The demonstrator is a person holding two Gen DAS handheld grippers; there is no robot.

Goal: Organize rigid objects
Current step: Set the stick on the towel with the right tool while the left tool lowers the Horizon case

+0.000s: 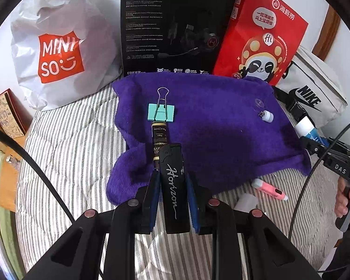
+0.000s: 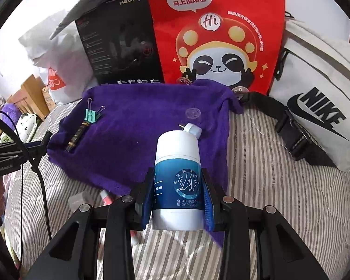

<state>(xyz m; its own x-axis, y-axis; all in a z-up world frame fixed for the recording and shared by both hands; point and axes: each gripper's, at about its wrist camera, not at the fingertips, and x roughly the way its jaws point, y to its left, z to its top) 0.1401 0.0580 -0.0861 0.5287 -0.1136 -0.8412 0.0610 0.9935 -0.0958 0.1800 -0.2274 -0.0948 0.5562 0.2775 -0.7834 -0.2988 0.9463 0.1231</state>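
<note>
My left gripper point(image 1: 172, 200) is clamped on a black rectangular lighter with white script lettering point(image 1: 174, 186); both blue pads press its long sides, and its top end points away over the near edge of a purple terry towel point(image 1: 221, 140)

My right gripper point(image 2: 177, 196) is clamped on a white cylindrical balm bottle with a blue label point(image 2: 177, 175); the blue pads press the label on both sides, and the white upper end points away over the same towel point(image 2: 140, 126)

The towel lies on a grey-and-white striped bed cover point(image 1: 77, 140). On the towel, just beyond the lighter, lies a slim dark tube with gold bands point(image 1: 158, 140), its far end touching a mint-green binder clip with wire handles point(image 1: 161, 112). Toward the towel's right side lies a small white cap-like piece with a clear disc point(image 1: 266, 115); I cannot tell what it is

On the bed cover just off the towel's near right edge lies a pink-and-white pen-shaped item point(image 1: 269, 189)

Behind the towel stand, from left to right, a white plastic shopping bag with a red logo point(image 1: 60, 56), a black headset box point(image 1: 175, 23), a red paper bag with a panda cartoon point(image 1: 261, 35) and a white fabric waist bag with a black logo point(image 1: 315, 88)
</note>
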